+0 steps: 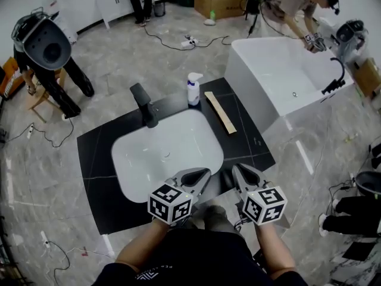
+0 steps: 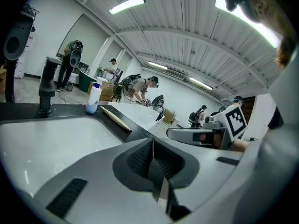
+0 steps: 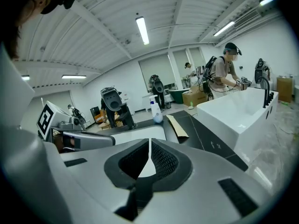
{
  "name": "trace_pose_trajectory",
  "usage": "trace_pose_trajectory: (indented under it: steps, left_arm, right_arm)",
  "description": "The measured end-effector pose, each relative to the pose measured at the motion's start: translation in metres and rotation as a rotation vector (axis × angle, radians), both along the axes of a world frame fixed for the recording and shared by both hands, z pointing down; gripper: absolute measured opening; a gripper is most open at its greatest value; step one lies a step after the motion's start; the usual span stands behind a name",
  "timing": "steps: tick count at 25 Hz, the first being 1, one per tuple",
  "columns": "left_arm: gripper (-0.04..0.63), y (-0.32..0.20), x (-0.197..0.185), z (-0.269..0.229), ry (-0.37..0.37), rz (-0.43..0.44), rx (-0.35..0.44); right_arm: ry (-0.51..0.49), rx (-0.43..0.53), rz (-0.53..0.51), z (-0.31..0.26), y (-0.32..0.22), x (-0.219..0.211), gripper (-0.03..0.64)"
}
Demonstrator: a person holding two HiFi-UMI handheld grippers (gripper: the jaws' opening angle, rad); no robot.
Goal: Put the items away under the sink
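Both tongs are low in the head view, side by side at the near edge of the white sink basin (image 1: 166, 154). The left tongs (image 1: 204, 173) have their jaws pressed together with nothing between them. The right tongs (image 1: 239, 170), just beside them, are closed up and empty too, the ribbed pads meeting in a thin line.

Now the items. They're on the black desk (image 1: 95, 154), well apart from both tongs. The white bottle (image 1: 193, 89) with its blue label stands upright at the back edge, to the right of the black faucet (image 1: 144, 105). Just beside the bottle, the long tan strip (image 1: 220, 112) lies flat on the desk, running at a slant along the right side of the basin, clear of its rim. Neither item is being touched.

The basin holds nothing. Off to the right, past the desk's corner, stands a white bathtub (image 1: 280, 70), and a person (image 1: 294, 2) bends over its far end.
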State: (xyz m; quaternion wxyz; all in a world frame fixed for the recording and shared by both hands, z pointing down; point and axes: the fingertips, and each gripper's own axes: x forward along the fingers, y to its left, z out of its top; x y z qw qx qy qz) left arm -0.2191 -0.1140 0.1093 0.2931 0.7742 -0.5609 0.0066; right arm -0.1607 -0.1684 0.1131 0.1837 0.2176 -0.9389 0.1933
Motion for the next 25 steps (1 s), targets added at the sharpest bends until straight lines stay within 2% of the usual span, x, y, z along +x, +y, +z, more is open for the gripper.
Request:
trace_pose_trajectory:
  steps: [9,21,25]
  left_arm:
    - [0.014,-0.040,-0.005,0.003,-0.010,-0.052,-0.022]
    - [0.014,-0.074,-0.022,0.023,-0.001,-0.150,-0.073]
    - [0.014,-0.083,-0.030,0.029,0.005,-0.187,-0.085]
  right_arm:
    - [0.000,-0.017,-0.039,0.005,-0.048,-0.008,0.040]
    - [0.022,-0.043,-0.147,0.019,-0.087,-0.033,0.040]
    - [0.036,-0.023,-0.170,0.024,-0.101,-0.042,0.040]
